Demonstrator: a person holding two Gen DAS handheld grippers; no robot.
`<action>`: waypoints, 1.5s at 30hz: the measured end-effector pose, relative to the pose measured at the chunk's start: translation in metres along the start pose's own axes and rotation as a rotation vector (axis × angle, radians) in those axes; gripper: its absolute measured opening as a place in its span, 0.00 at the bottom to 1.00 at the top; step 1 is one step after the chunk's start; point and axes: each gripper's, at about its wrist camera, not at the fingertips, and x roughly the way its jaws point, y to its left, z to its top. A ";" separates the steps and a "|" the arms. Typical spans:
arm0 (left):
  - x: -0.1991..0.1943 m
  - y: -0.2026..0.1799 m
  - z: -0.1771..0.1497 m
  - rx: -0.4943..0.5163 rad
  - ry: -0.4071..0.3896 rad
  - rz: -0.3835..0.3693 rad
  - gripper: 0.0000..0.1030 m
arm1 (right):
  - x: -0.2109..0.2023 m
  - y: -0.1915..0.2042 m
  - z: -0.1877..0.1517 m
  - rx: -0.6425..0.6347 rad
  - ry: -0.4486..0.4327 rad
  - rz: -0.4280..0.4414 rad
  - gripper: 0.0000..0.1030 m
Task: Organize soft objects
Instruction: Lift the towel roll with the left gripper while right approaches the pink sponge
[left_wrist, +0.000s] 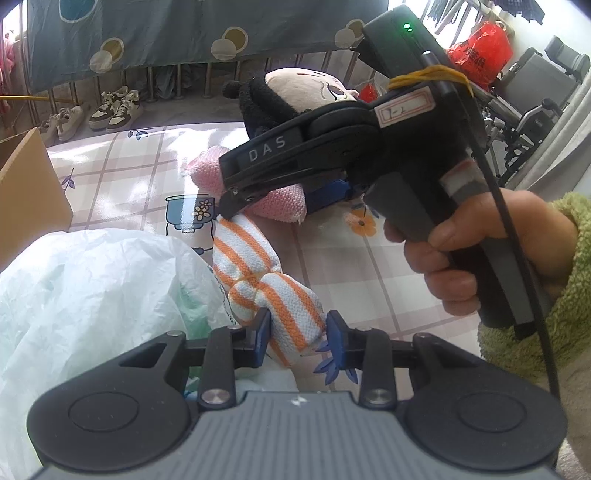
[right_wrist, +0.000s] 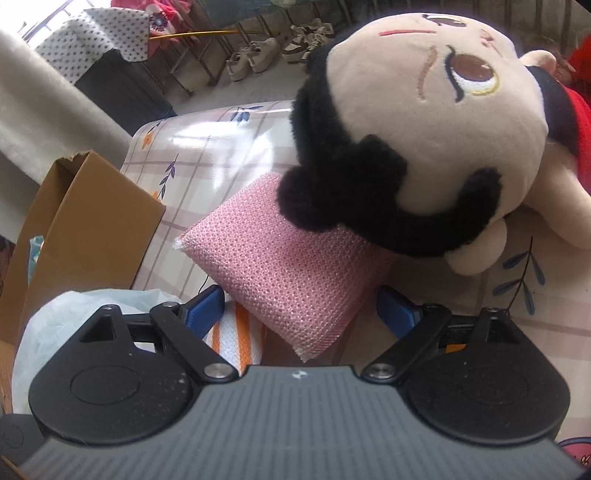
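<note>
- One orange-striped cloth (left_wrist: 273, 291), tied in the middle.
- One pink knitted pad (right_wrist: 284, 266).
- One plush doll (right_wrist: 424, 140) with black hair.
- One cardboard box (right_wrist: 85, 229).
- One white plastic bag (left_wrist: 85, 295).
- Two grippers: the left gripper (left_wrist: 298, 334) and the right gripper (right_wrist: 301, 308).
- Four pale sneakers (left_wrist: 114, 110) on the floor, perhaps more behind; that far edge is blurred.
- One red bag (left_wrist: 484, 48).

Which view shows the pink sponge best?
The right wrist view: the pink sponge fills the centre, with its mesh texture clear, partly under the plush doll's head. In the left wrist view the right gripper hides most of it.
</note>
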 end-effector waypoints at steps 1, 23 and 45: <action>0.000 0.000 0.000 0.001 0.000 -0.001 0.33 | -0.001 -0.002 0.000 0.020 0.005 0.013 0.74; -0.005 -0.017 -0.010 0.031 0.012 -0.067 0.32 | -0.024 -0.026 -0.027 0.226 0.045 0.053 0.29; -0.030 -0.065 -0.093 0.087 0.057 -0.174 0.32 | -0.100 -0.050 -0.080 0.223 -0.036 0.041 0.77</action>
